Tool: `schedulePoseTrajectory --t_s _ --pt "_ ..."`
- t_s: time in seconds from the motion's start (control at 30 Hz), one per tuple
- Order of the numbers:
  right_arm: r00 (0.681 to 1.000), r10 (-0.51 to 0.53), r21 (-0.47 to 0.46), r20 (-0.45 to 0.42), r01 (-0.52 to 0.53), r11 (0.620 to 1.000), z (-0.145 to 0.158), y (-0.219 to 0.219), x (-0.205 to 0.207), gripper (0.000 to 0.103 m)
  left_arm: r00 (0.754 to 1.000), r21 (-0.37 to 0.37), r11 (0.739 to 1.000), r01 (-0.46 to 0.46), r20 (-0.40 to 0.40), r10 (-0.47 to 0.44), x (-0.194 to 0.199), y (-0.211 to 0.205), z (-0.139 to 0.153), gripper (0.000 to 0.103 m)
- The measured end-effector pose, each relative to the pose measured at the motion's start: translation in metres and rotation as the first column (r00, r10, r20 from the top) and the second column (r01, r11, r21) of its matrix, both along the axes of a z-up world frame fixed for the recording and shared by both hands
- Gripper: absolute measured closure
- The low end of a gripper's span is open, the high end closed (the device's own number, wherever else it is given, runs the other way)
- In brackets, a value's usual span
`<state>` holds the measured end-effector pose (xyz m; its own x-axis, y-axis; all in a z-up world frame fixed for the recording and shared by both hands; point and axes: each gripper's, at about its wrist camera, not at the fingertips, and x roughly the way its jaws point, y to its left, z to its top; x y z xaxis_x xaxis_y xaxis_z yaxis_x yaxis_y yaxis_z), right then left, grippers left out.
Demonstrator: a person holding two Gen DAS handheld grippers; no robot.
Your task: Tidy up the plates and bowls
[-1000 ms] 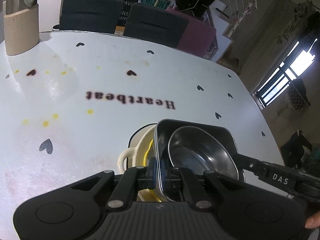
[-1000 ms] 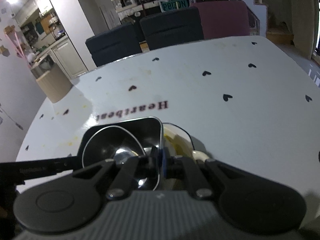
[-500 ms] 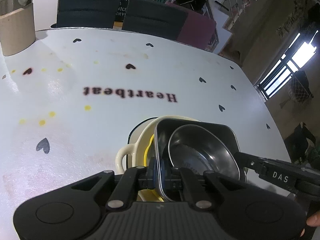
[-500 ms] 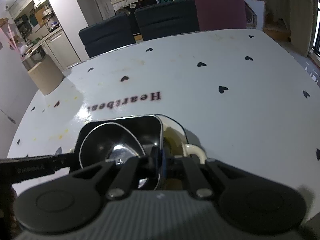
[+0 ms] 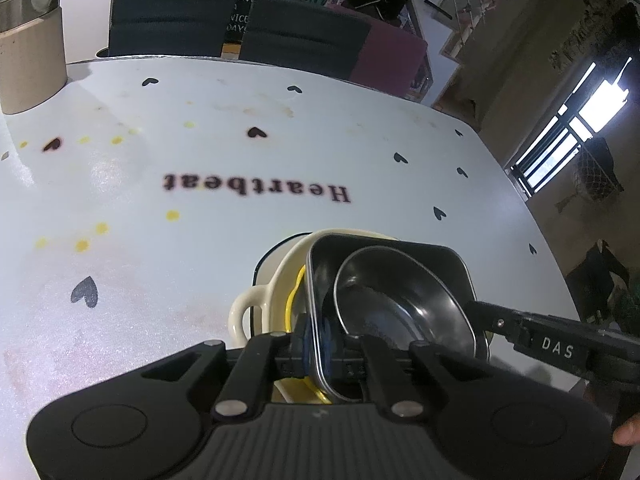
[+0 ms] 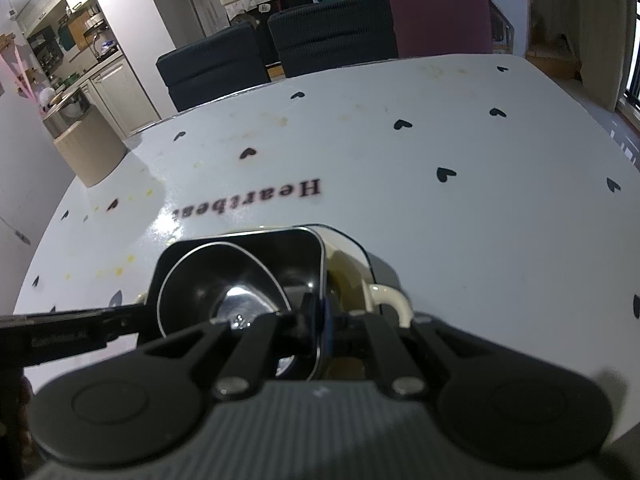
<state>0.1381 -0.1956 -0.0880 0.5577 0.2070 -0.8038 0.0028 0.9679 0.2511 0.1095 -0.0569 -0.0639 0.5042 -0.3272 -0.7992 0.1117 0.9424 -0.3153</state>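
Hardly anything has shifted since the earlier frames: the stack keeps its spot near the front edge of the white table (image 5: 200, 260), at 6 o'clock from the "Heartbeat" lettering, and only the left tongs (image 5: 316, 340) have changed. Their jaws have just been opening a little, with the left wall of the steel tray (image 5: 440, 256) between them; the blue pads look as if they rest against that thin wall, so the grip seems eased rather than dropped

Going left to right, the cream dish (image 5: 248, 308) shows its looped handle at 9 o'clock of the stack. The steel tray sits nested inside it, and a round steel bowl (image 5: 400, 300) lies in the tray. At the tray's 3 o'clock wall the right tongs (image 6: 320, 320) are closed tight on the rim

Each gripped wall runs from 12 to 6 o'clock, in line with the fingers, and the two tongs face each other across the tray, equally near. By my reading the tray is seated, so the coming move is for each to let go and pull back along its own wall, away from the bowl
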Motion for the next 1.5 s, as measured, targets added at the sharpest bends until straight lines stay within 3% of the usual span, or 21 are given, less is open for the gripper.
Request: schedulePoseTrajectory --t_s 0.1,0.27,0.33,0.43,0.53,0.77,1.03,1.27,1.5 --pt "1.0 -0.013 -0.008 0.002 0.013 1.0 0.0 -0.002 0.0 0.086 1.0 0.013 1.0 0.011 0.002 -0.011 -0.004 -0.002 0.006 0.089" --pt "0.998 -0.023 0.004 0.053 0.023 1.0 0.011 -0.007 -0.007 0.065 0.998 0.036 0.999 0.028 0.063 -0.03 -0.019 0.001 0.026 0.063" --pt "0.996 -0.024 0.011 0.086 0.024 1.0 0.02 -0.009 -0.014 0.06 0.995 0.024 1.0 0.018 0.102 -0.021 -0.029 0.005 0.036 0.039" --pt "0.987 -0.029 0.009 0.157 0.028 1.0 0.036 -0.011 -0.029 0.042 0.984 0.022 1.0 0.01 0.18 -0.014 -0.047 0.009 0.052 0.011" --pt "0.971 -0.027 -0.014 0.239 0.032 0.999 0.051 -0.011 -0.051 0.03 0.968 0.036 0.999 -0.002 0.252 -0.007 -0.068 0.011 0.063 0.001" --pt "0.94 -0.048 -0.039 0.339 0.064 0.997 0.058 -0.012 -0.105 0.013 0.941 0.032 0.998 -0.049 0.336 0.035 -0.11 0.019 0.068 0.0" --pt "0.916 -0.06 -0.07 0.398 0.095 0.993 0.058 -0.015 -0.15 0.0 0.936 0.032 0.994 -0.105 0.341 0.088 -0.143 0.029 0.062 0.0" --pt "0.908 -0.047 -0.105 0.417 0.1 0.989 0.053 -0.016 -0.172 0.0 0.925 0.037 0.992 -0.118 0.368 0.096 -0.166 0.031 0.059 0.0" --pt "0.899 -0.036 -0.135 0.436 0.104 0.985 0.048 -0.015 -0.185 0.0 0.916 0.091 0.988 -0.122 0.393 0.077 -0.188 0.026 0.055 0.0"
